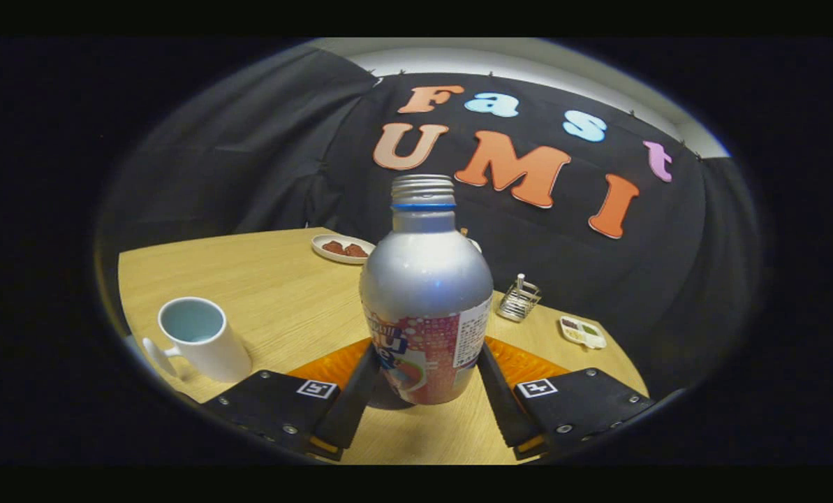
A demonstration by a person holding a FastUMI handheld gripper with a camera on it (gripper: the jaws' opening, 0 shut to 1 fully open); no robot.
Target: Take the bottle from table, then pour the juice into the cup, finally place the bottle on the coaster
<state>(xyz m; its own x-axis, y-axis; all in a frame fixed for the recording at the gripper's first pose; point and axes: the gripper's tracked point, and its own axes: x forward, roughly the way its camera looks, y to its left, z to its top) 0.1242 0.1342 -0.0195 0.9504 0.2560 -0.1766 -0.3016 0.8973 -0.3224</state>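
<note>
A silver bottle [426, 300] with a colourful label and a bare threaded neck stands upright between my fingers. My gripper [426, 370] is shut on its lower body, with one finger pressing on each side. An orange coaster [528, 363] lies on the wooden table [276, 286] just behind the bottle's base, showing on both sides of it. I cannot tell whether the bottle's base rests on the table or hangs just above it. A white mug [200, 339] stands left of the fingers with its handle toward me, and its inside looks pale.
A white plate [343, 248] with reddish-brown food sits at the table's far side. A wire holder [519, 299] and a small divided dish [582, 332] stand beyond the right finger, near the table's right edge. Black cloth walls the booth behind.
</note>
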